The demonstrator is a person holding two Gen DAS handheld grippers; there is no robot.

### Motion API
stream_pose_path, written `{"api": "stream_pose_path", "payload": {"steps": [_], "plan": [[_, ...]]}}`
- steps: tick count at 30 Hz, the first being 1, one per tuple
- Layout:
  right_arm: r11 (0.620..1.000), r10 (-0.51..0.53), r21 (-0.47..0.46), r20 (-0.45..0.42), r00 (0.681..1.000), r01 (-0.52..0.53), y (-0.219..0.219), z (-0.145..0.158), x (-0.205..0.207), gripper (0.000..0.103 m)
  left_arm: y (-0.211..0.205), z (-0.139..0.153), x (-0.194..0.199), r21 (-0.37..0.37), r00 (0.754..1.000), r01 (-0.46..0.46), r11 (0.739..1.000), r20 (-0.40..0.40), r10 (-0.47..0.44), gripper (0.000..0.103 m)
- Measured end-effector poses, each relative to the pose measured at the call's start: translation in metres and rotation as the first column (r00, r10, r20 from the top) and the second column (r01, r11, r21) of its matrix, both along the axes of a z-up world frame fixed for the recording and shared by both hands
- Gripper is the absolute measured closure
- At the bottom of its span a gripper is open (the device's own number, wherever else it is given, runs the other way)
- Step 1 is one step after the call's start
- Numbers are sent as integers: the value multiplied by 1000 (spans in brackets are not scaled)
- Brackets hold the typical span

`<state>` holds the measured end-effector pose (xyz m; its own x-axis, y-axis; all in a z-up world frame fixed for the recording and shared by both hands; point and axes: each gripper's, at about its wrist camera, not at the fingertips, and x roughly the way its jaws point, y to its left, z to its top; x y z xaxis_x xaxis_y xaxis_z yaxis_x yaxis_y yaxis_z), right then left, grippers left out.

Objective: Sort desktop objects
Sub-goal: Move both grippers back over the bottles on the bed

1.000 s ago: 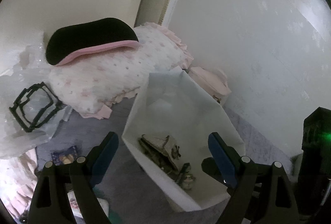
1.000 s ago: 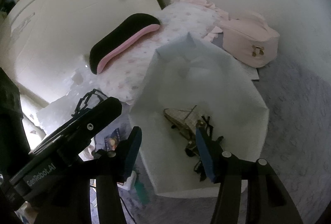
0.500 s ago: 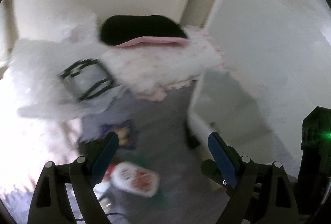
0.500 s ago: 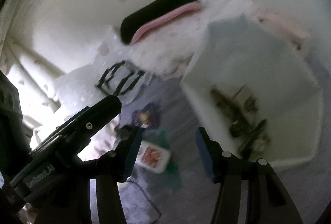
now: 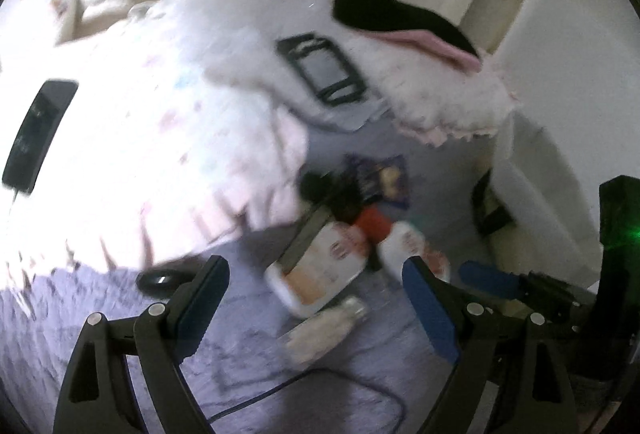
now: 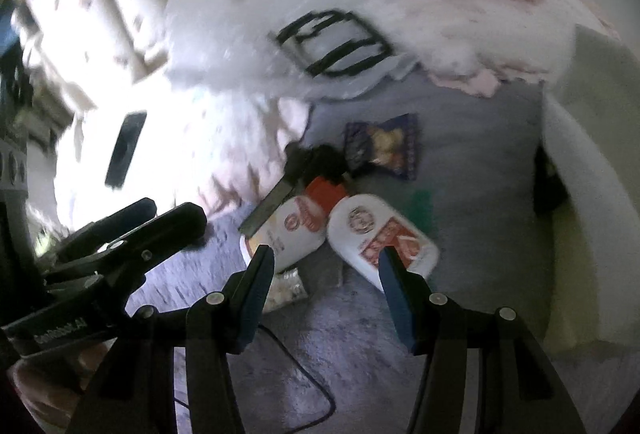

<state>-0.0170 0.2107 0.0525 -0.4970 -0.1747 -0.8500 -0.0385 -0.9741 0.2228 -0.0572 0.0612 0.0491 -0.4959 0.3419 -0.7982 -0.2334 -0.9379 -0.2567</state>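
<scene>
Between the blue pads of the right gripper (image 6: 326,266), a cluster of small things was seen on the grey-lilac bedcover (image 6: 472,161). Its jaws were held apart with nothing gripped. Two white bottles with red print lay side by side just ahead of the pads: the right bottle (image 6: 384,234) close to the right pad, the left bottle (image 6: 288,230) close to the left pad, its red cap (image 6: 324,189) pointed away. A small clear packet (image 6: 286,288) lay just below the left bottle. Farther off, a dark blue snack packet (image 6: 384,145) was set beside a blurred black object (image 6: 316,159).

The left gripper (image 5: 316,294) was likewise held wide and empty, above the same cluster; the left bottle (image 5: 320,266) sat between its pads, and a small clear bottle (image 5: 320,330) lay nearer.

Room was bounded on the left by a bright frilled quilt (image 6: 192,137) carrying a black phone (image 6: 126,149), at the far side by a pillow (image 6: 480,33), and on the right by a white bin (image 6: 584,193). Open cover was left to the right of the bottles. A thin black cable (image 6: 304,374) crossed the cover near the grippers.
</scene>
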Motion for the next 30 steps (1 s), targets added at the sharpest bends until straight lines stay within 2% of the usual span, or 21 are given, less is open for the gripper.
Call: {"api": "stream_pose_path", "payload": {"steps": [5, 9, 12, 15, 17, 21, 24, 28, 30], "plan": [[993, 85, 76, 43, 995, -88, -26, -18, -4, 48, -15, -20, 7, -27, 1000, -7, 1000, 12, 8, 15], [987, 121, 101, 74, 990, -128, -33, -31, -5, 49, -14, -24, 13, -58, 1000, 25, 998, -12, -26, 15], [984, 135, 101, 104, 985, -145, -32, -40, -4, 49, -7, -23, 19, -120, 996, 77, 990, -41, -82, 16], [990, 116, 62, 107, 987, -123, -21, -44, -3, 49, 6, -25, 27, -232, 986, 137, 963, -57, -154, 16], [995, 93, 34, 95, 991, -97, -10, -42, -1, 49, 14, -28, 34, -272, 977, 177, 946, -64, -202, 16], [999, 49, 3, 77, 996, -49, 11, -41, 2, 48, 29, -35, 42, -262, 961, 247, 933, -57, -270, 16], [999, 49, 2, 101, 994, -49, 18, -48, 3, 48, 37, -41, 42, -254, 954, 277, 927, -41, -296, 15], [998, 59, 18, 112, 992, -61, 22, -57, 4, 48, 41, -53, 37, -199, 951, 300, 933, -9, -308, 16], [998, 54, 15, 121, 991, -57, 24, -59, 4, 48, 44, -64, 33, -175, 942, 334, 926, 15, -337, 16]]}}
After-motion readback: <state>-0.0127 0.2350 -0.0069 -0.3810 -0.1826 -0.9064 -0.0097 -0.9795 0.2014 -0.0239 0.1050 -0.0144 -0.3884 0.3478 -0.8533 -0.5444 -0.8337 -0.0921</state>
